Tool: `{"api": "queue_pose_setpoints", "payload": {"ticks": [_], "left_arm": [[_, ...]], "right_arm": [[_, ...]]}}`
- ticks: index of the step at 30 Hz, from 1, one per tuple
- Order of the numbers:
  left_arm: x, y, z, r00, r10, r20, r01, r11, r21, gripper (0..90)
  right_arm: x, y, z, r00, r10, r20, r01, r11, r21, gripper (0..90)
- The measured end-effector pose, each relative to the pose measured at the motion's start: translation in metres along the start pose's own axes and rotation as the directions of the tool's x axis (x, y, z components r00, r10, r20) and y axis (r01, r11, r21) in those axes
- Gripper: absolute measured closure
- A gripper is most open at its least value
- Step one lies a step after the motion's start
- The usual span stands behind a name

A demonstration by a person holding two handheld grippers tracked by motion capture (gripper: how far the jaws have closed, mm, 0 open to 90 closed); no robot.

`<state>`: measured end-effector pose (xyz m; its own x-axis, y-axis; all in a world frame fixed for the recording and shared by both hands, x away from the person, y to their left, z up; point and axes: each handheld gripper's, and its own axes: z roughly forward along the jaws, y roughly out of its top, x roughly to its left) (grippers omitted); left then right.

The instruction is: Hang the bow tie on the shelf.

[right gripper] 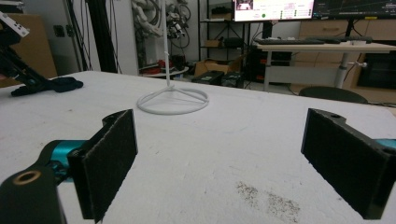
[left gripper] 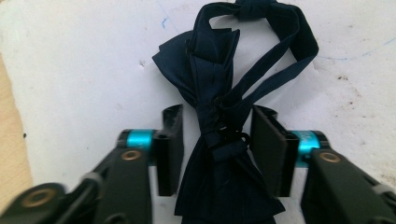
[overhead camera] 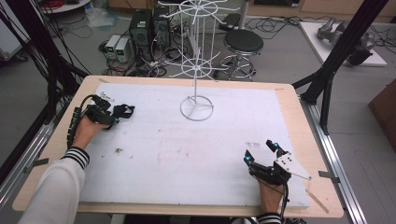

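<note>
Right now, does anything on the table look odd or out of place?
Nothing is damaged. The bow tie lies crumpled between the open left hand-held gripper jaws, while the rack hangs empty. Dark crumbs dirty the table.

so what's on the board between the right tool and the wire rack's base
Nothing stands there. In the right gripper view, only bare white board with a dark speckled smudge separates the right tool from the rack's ring base.

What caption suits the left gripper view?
Open left gripper straddling a dark navy bow tie on the white table.
</note>
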<state>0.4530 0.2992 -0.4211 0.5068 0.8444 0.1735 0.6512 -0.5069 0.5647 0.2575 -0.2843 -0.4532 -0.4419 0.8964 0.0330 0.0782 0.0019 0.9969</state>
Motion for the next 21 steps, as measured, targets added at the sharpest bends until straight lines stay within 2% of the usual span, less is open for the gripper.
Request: {"api": "queue_pose_setpoints", "payload": {"ticks": [1, 4, 5, 6, 11, 21], "left_arm": [[0.000, 0.000, 0.000, 1.0000, -0.004, 0.002, 0.004, 1.0000, 0.004, 58.0], [0.000, 0.000, 0.001, 0.9999, -0.011, 0.004, 0.011, 0.9999, 0.009, 66.0], [0.000, 0.000, 0.001, 0.9999, -0.014, -0.003, 0.014, 0.9999, 0.009, 66.0], [-0.001, 0.001, 0.000, 0.9998, -0.011, -0.017, 0.011, 0.9999, 0.005, 70.1], [-0.001, 0.001, 0.000, 0.9997, -0.018, -0.017, 0.019, 0.9998, 0.007, 71.0], [-0.002, 0.000, -0.010, 0.9995, -0.021, -0.022, 0.020, 0.9978, -0.063, 71.6]], "right_arm": [[0.000, 0.000, 0.000, 1.0000, 0.000, 0.000, 0.000, 1.0000, 0.000, 9.7], [0.000, 0.000, 0.000, 1.0000, 0.000, -0.001, 0.000, 1.0000, -0.001, 9.8], [0.000, 0.000, 0.000, 1.0000, 0.000, -0.001, 0.000, 1.0000, -0.001, 9.8], [0.000, 0.000, 0.000, 1.0000, 0.001, -0.001, -0.001, 1.0000, -0.002, 9.7], [0.000, 0.000, 0.000, 1.0000, 0.005, -0.001, -0.005, 1.0000, -0.001, 9.7], [0.000, 0.000, -0.001, 1.0000, -0.001, 0.001, 0.001, 1.0000, -0.006, 9.8]]}}
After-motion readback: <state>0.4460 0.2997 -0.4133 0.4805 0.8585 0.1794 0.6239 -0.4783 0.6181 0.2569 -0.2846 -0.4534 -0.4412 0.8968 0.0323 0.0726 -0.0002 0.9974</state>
